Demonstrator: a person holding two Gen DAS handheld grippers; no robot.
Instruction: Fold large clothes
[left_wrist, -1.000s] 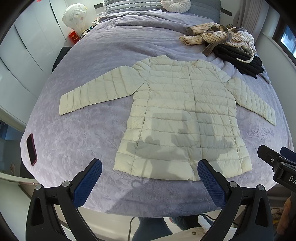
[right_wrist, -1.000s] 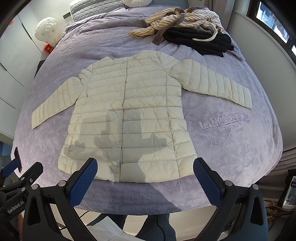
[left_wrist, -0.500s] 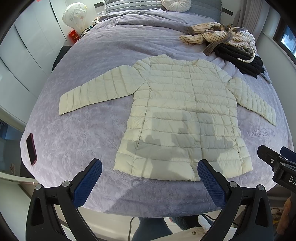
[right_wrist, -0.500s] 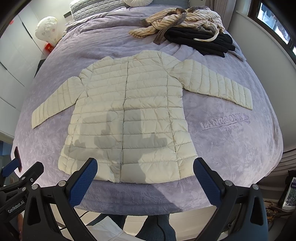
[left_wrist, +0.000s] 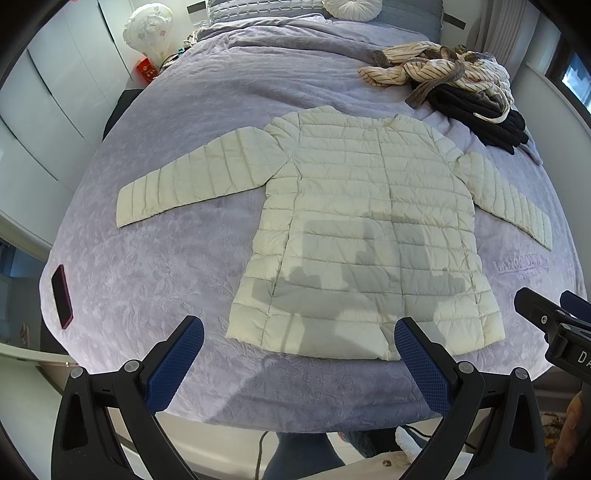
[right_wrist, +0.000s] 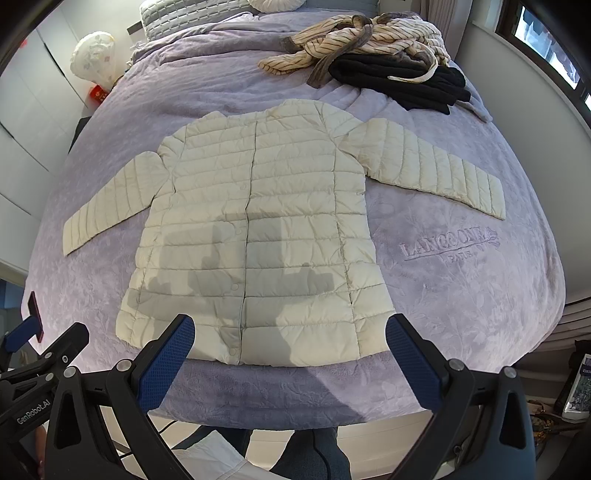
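Two claws, both wide open, empty. Cream quilted puffer jacket (left_wrist: 369, 236) lies flat on the lavender bed (left_wrist: 166, 266), collar at 12, hem nearest me. My left claw (left_wrist: 299, 365) is nearer the 9 o'clock sleeve; right claw (right_wrist: 291, 362) the 3 o'clock one.

Lavender embossed bedspread (left_wrist: 184, 266) over the bed, dark red phone (left_wrist: 61, 296) near its left edge, striped beige garment (right_wrist: 354, 37) on black clothing (right_wrist: 402, 83) far right, round white cushion (left_wrist: 351, 8) at the far end
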